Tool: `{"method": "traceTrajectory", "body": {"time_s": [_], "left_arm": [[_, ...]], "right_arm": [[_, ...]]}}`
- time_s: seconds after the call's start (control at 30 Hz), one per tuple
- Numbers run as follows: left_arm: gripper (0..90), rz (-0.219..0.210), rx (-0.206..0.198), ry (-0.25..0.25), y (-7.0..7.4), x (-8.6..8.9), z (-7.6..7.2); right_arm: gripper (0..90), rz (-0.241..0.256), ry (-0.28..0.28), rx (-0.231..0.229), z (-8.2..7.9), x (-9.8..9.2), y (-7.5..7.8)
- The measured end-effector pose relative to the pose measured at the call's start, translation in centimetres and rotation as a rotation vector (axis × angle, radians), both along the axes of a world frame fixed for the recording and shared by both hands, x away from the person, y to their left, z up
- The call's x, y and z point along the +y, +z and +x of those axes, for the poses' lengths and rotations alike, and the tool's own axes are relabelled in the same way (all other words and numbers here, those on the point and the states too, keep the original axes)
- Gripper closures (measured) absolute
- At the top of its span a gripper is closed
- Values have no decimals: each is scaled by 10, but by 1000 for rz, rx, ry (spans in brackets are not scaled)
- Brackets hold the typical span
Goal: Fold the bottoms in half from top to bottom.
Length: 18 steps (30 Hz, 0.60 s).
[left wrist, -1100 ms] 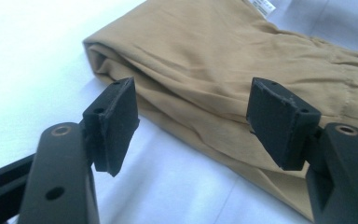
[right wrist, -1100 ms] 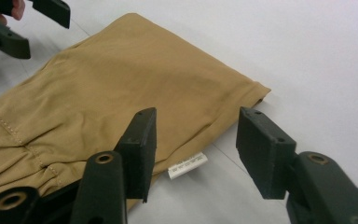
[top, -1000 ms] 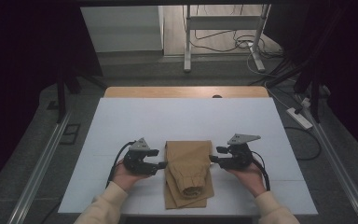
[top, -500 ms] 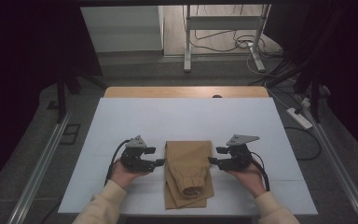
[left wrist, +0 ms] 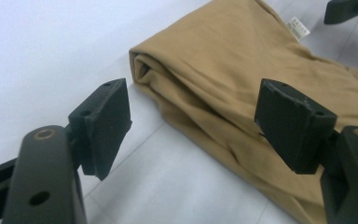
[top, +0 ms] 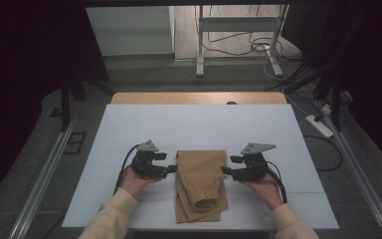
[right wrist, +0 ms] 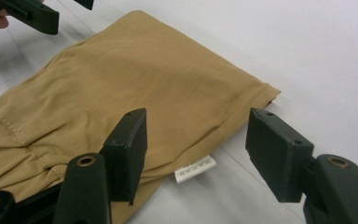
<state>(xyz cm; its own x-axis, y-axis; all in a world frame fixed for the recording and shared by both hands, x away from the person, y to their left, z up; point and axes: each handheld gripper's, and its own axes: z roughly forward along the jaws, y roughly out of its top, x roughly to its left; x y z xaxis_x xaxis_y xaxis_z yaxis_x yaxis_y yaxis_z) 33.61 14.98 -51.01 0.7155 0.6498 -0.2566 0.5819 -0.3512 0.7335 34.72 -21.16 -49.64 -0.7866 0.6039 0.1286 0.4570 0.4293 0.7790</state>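
My left hand-held gripper (top: 171,170) sits at the left edge of the folded tan cotton garment (top: 201,183), its jaws spread wide with nothing between them; in the left gripper view the thick folded corner of the cloth lies just ahead of the gap. My right hand-held gripper (top: 227,171) mirrors it at the right edge, jaws likewise apart and empty, with a small white care label (right wrist: 195,168) poking out from under the fabric just in front of them.

The garment lies near the front middle of the worktop, already doubled over into a compact rectangle, with a rolled cuff and a looser layer at its near end. I judge the folding well along: the far part looks tidy and square, while the near end is uneven and may want one more fold or a smoothing. Neither side is gripped yet, so any next fold is not begun.

The white matte worktop (top: 199,124) is bare around the cloth, with a wooden strip (top: 199,98) along its far edge. Beyond it are a grey floor, the metal legs of a stand (top: 238,45), loose cables and a white power strip (top: 320,126) at far right, with dark curtains on both sides.
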Motion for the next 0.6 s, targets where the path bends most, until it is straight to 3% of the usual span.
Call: {"method": "traceTrajectory", "body": {"time_s": [0.6], "left_arm": [[229, -20, 33, 21, -1, -6, 20]], "right_arm": [[380, 12, 10, 3, 19, 15, 0]]}}
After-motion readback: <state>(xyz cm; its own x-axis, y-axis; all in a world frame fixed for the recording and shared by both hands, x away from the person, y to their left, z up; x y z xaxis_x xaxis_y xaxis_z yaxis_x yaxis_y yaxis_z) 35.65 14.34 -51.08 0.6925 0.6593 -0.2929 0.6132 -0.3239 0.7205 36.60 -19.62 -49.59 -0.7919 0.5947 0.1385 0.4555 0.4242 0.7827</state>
